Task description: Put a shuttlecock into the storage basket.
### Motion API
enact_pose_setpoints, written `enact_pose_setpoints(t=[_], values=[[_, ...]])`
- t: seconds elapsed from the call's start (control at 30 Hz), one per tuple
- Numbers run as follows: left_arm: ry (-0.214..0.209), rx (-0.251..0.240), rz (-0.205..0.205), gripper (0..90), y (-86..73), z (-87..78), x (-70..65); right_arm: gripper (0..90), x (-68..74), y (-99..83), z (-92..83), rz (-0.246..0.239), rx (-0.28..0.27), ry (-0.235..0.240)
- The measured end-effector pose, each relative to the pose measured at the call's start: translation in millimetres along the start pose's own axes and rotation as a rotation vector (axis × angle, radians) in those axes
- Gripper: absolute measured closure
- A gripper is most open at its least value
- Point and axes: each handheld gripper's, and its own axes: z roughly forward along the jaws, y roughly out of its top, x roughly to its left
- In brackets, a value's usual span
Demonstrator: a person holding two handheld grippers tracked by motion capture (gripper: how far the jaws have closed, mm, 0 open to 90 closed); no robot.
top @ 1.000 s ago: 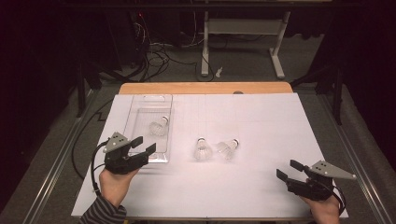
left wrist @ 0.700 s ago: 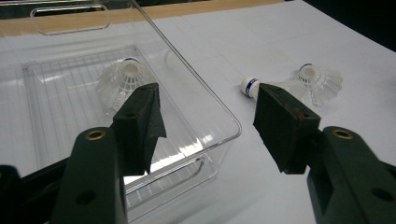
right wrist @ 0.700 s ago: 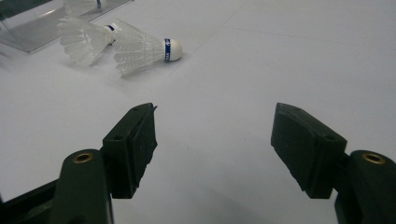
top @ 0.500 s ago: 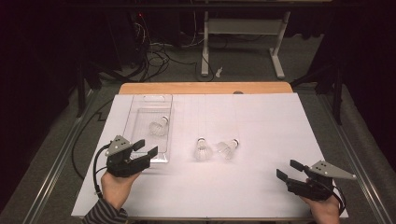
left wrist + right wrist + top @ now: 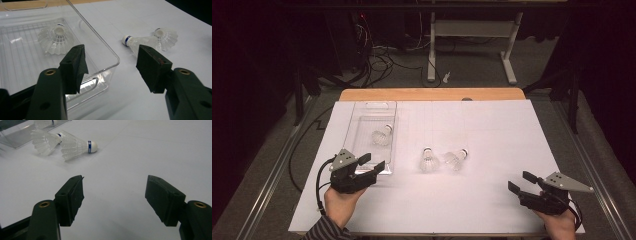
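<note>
A clear plastic tray (image 5: 356, 131) lies at the left of the white sheet with one white shuttlecock (image 5: 382, 135) inside it. Two more shuttlecocks (image 5: 428, 161) (image 5: 455, 159) lie side by side on the sheet near the middle. My left gripper (image 5: 372, 162) is open at the tray's near right corner, holding nothing. Looking along it in the left gripper view (image 5: 113, 62), the tray's rim (image 5: 100, 37) and its shuttlecock (image 5: 56, 38) are at left and the loose pair (image 5: 140, 42) (image 5: 166, 36) at right. My right gripper (image 5: 521, 182) (image 5: 115, 192) is open over bare sheet at the near right.
The white sheet (image 5: 492, 130) covers a wooden table whose far edge (image 5: 432, 94) shows. In the right gripper view the loose shuttlecocks (image 5: 75, 146) (image 5: 45, 141) lie well ahead at left, by the tray (image 5: 22, 137). Cables and a stand's legs are on the floor beyond.
My left gripper has drifted a little toward the near edge and to the right. The right gripper and the shuttlecocks have not moved.
</note>
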Motion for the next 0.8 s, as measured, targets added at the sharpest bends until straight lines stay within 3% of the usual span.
enact_pose_setpoints(t=[0.8], values=[[-0.049, 0.007, 0.016, 41.3, 7.0, 17.1, -12.8, 31.4, 0.0, -0.1, 0.2, -0.002, 0.002, 0.000]])
